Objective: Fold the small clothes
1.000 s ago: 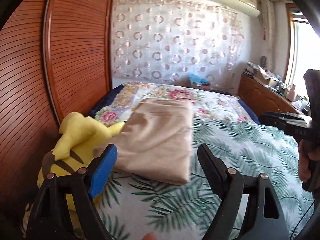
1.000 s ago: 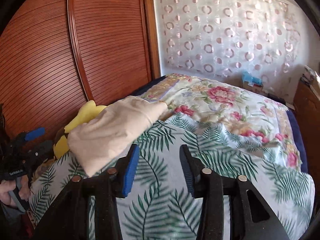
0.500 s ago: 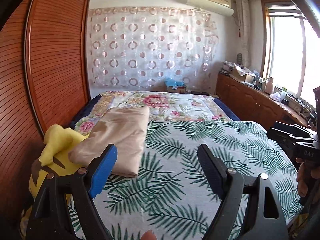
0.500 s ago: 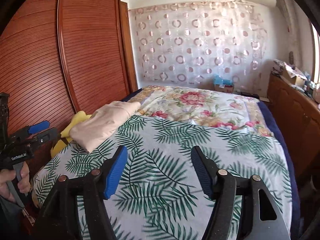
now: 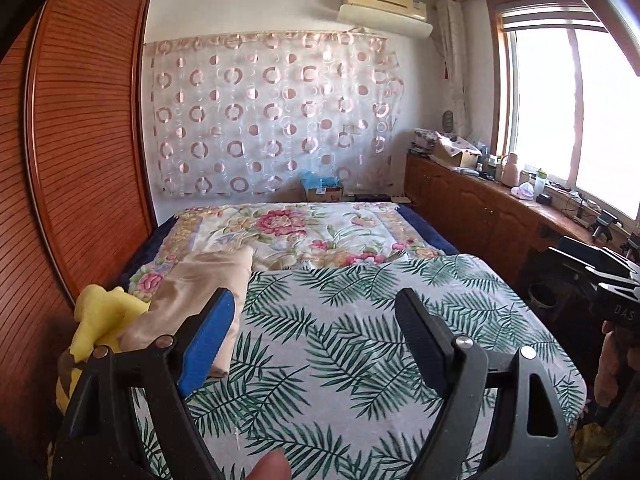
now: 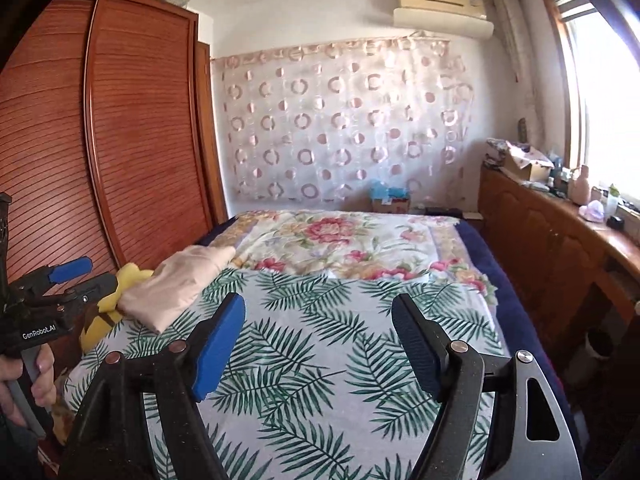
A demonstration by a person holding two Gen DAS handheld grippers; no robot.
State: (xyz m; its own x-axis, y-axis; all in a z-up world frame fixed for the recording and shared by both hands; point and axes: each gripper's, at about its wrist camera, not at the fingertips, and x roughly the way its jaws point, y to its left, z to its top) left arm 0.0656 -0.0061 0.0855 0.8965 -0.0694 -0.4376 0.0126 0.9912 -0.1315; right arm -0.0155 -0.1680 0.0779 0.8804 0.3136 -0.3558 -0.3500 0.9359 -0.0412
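Note:
A folded beige garment [image 5: 200, 292] lies at the left side of the bed, partly over a yellow plush toy [image 5: 100, 320]. The same beige garment [image 6: 180, 284] shows at the left in the right wrist view. My left gripper [image 5: 316, 332] is open above the palm-leaf bedspread [image 5: 360, 340], with nothing between its fingers. My right gripper [image 6: 320, 336] has its jaws still opening, and they hold nothing; it hangs over the bedspread [image 6: 312, 360], well away from the garment. Each gripper appears at the edge of the other's view, held by a hand.
A slatted wooden wardrobe [image 6: 120, 140] runs along the bed's left side. A floral quilt [image 5: 288, 232] covers the far half of the bed. A wooden sideboard [image 5: 480, 216] with clutter stands on the right under the window. A circle-patterned curtain hangs on the back wall.
Both grippers have pulled back and risen away from the folded garment, which now lies further off. The right gripper's jaws have spread from half closed to wide.

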